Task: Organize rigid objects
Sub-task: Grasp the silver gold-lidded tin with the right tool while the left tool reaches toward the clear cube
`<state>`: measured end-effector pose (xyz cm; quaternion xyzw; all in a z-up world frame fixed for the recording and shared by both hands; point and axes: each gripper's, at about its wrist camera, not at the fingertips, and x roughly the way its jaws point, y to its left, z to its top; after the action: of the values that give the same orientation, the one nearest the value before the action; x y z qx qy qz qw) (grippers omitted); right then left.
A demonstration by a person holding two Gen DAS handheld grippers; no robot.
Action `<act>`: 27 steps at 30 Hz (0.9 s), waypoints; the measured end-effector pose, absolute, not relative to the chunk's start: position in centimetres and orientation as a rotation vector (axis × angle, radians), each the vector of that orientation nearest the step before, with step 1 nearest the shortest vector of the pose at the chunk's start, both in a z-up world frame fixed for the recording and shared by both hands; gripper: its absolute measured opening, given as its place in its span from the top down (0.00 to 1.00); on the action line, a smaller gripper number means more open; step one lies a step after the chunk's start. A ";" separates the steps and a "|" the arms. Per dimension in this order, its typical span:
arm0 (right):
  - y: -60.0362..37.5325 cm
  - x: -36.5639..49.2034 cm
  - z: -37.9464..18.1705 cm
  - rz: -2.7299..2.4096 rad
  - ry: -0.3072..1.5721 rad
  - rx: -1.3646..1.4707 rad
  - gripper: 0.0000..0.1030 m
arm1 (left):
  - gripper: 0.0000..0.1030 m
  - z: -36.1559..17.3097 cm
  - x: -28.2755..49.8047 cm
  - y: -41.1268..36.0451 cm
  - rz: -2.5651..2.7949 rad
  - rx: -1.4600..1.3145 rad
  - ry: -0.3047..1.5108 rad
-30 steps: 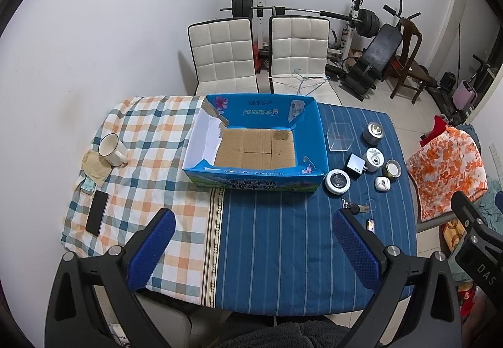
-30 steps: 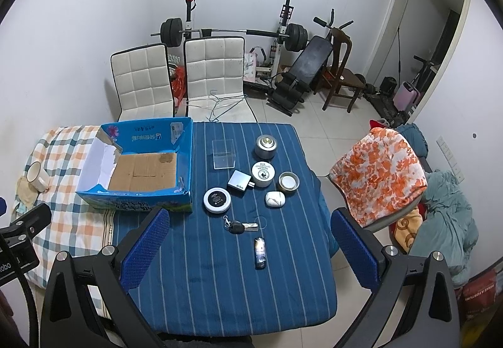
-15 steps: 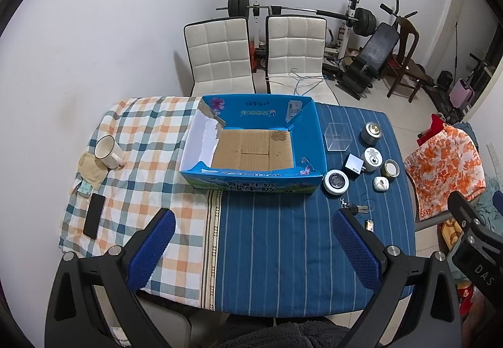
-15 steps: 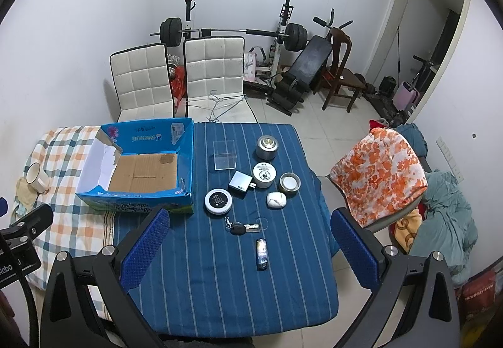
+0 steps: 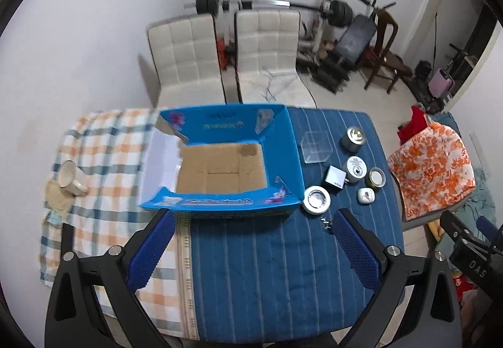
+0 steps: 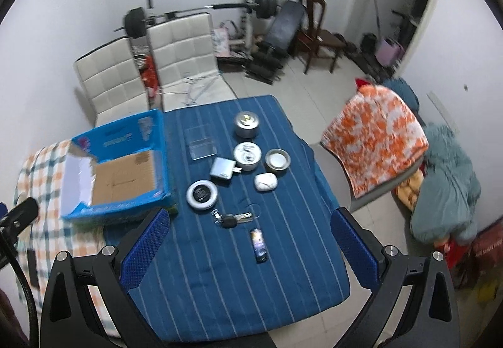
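An open blue cardboard box [image 5: 220,159] [image 6: 119,165] sits empty on the table. To its right on the blue striped cloth lie a round white disc [image 6: 201,193], a clear plastic box [image 6: 201,143], a small silver square case [image 6: 222,168], a silver tin [image 6: 246,124], a white round tin [image 6: 247,154], a small open tin [image 6: 277,159], a white earbud case [image 6: 266,182], keys [image 6: 234,219] and a small dark lighter-like item [image 6: 258,245]. My left gripper [image 5: 251,250] is open and empty above the table's front. My right gripper [image 6: 248,249] is open and empty above the keys and the dark item.
A mug [image 5: 70,178] stands on the checked cloth at the left. Two white chairs [image 5: 226,55] stand behind the table. A chair with an orange patterned cover [image 6: 377,134] stands at the table's right side. Gym equipment [image 6: 267,11] fills the back of the room.
Both grippers have moved forward and lower toward the table. The right view has tilted and swung so the objects sit nearer. Both stay open and empty.
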<state>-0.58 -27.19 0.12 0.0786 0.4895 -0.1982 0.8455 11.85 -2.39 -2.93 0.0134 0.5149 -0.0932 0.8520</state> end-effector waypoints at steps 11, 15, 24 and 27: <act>-38.5 16.3 -9.4 -0.252 1.208 0.262 0.00 | 0.00 -10.5 27.6 -14.5 -0.271 -0.014 1.312; -41.1 24.9 -15.9 -0.216 1.295 0.204 0.00 | 0.00 -13.8 32.4 -17.2 -0.214 -0.014 1.369; -42.2 35.8 -28.2 -0.172 1.463 0.208 0.03 | 0.00 -20.5 37.9 -20.5 -0.133 0.016 1.488; -41.8 37.5 -30.8 -0.162 1.500 0.205 0.06 | 0.00 -21.6 38.6 -21.2 -0.114 0.036 1.487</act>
<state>37.48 -41.80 -30.82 0.0927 0.6796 -0.0736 0.7240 38.58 -21.20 -21.56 0.0163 0.6765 -0.0518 0.7344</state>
